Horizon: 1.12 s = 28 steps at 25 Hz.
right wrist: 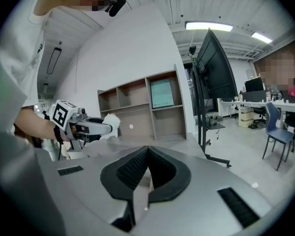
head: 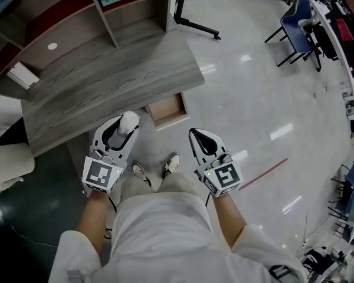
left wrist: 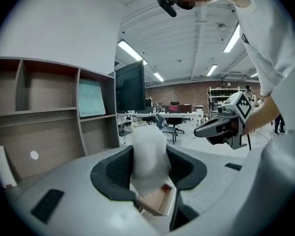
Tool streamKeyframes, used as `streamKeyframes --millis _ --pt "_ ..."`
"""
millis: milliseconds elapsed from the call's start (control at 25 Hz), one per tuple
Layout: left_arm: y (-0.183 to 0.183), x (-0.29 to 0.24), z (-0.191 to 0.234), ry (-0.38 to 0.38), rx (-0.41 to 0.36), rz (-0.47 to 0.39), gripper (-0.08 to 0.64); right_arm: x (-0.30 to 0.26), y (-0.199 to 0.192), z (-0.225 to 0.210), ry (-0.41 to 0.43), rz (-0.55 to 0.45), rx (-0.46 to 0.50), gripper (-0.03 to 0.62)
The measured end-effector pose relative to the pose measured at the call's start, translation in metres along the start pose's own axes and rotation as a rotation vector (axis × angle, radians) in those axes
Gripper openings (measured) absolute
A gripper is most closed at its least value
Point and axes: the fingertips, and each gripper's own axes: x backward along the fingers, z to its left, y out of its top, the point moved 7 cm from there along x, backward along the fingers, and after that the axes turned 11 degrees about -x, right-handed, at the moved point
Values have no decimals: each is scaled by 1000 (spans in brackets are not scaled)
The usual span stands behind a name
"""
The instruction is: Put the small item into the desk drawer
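Head view looks steeply down on the wood-grain desk (head: 106,81), with an open shelf unit (head: 76,16) behind it and pale polished floor (head: 253,99) stretching off to the right. The desk drawer (head: 167,111) already stands pulled out from under the front edge of the top, its bare wooden bottom showing and nothing plainly lying in it. The person stands just in front of it, a gripper in each hand. The left gripper (head: 123,128) is clamped on the small item (head: 130,119), a crumpled white wad that could be tissue or soft wrap; in the left gripper view the wad fills the gap between the dark pads, with the open drawer visible just beneath and beyond it. The right gripper (head: 196,135) has its jaws pressed together with nothing between them, and it hangs over the floor to the right of the drawer, apart from it. The step in hand looks like the carry to the drawer, with the placing not yet done. The next move probably calls for bringing the wad squarely over the drawer's opening, lowering it inside the walls and only then parting the jaws; something so light may cling to a pad.
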Motion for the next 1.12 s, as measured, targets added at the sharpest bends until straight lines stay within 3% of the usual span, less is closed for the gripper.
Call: streamKeyframes --millis 480,760,1120 --pt "-65 -44 -11 -72 -20 143 170 -47 -53 -35 -16 85 -31 -2" --pt "-100 -73 -22 -113 -46 174 170 -56 -96 -52 -45 130 -77 -2" --pt "-147 -106 -43 -154 -25 215 170 -65 -134 -72 -46 134 -104 -2"
